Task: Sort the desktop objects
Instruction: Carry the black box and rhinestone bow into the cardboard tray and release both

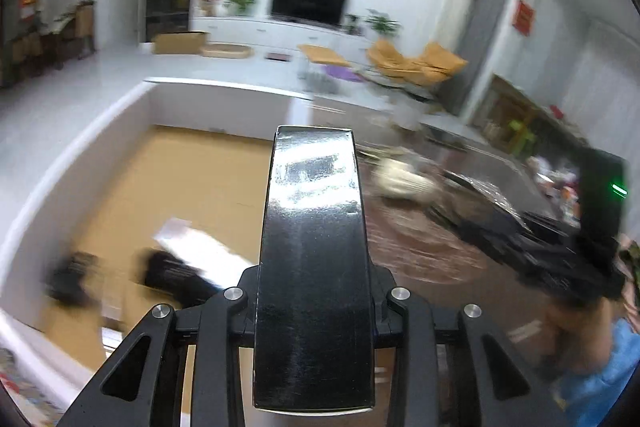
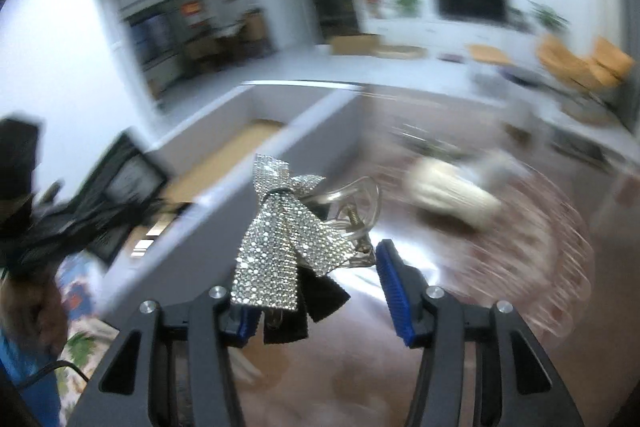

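Observation:
In the left wrist view my left gripper (image 1: 314, 311) is shut on a long glossy black box (image 1: 314, 247) that sticks forward above a white-walled storage box (image 1: 100, 115) with a brown floor. Blurred black items (image 1: 172, 271) and a white card lie inside it. In the right wrist view my right gripper (image 2: 320, 291) holds a clear hair claw clip with a silver rhinestone bow (image 2: 280, 235) between its blue pads (image 2: 394, 287), raised over the table beside the storage box wall (image 2: 248, 171).
A cream-coloured object (image 2: 452, 191) and a pink comb-like clip (image 2: 552, 267) lie blurred on the brown table. A dark screen with a green light (image 1: 600, 191) stands at the right. A living room with TV lies behind.

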Demonstrator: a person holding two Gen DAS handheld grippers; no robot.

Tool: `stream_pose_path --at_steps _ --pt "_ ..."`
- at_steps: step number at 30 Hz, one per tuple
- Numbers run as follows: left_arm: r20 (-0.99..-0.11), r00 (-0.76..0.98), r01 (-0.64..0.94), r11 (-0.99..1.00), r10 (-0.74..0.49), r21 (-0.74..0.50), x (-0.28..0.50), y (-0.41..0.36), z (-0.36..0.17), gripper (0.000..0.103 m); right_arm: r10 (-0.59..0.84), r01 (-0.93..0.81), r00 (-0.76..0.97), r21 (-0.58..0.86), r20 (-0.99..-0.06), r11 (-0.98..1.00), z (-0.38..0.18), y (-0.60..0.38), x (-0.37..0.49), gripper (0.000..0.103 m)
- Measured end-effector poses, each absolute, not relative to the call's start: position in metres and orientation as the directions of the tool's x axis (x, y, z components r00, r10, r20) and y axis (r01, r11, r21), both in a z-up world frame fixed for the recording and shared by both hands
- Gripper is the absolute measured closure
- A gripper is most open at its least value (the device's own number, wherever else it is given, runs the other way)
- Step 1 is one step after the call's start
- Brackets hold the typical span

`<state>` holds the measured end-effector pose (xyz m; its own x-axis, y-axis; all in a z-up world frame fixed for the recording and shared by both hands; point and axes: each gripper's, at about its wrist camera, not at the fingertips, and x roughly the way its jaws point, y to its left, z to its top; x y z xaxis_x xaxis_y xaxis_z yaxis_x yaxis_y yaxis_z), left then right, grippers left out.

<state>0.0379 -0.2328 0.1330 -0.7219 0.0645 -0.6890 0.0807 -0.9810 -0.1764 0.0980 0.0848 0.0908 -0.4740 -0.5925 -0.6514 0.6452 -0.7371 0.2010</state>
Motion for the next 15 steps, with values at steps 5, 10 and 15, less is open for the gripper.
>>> stream_pose_path --at_steps 5,10,15 --pt "-0.752 -0.653 0.219 -0.973 -0.090 -0.073 0.022 -0.323 0.130 0.069 -0.690 0.812 -0.324 0.184 -0.648 -0.554 0.103 -0.025 0.132 0.050" --pt "-0.827 -0.539 0.285 -0.958 -0.161 0.000 -0.006 -0.386 0.095 0.069 -0.685 0.903 -0.211 0.128 -0.697 -0.409 0.083 -0.106 0.163 0.050" --pt "-0.884 -0.446 0.276 -0.961 -0.140 0.013 -0.036 -0.402 0.060 0.069 -0.611 0.922 -0.191 0.072 -0.769 -0.380 0.046 -0.153 0.167 0.050"
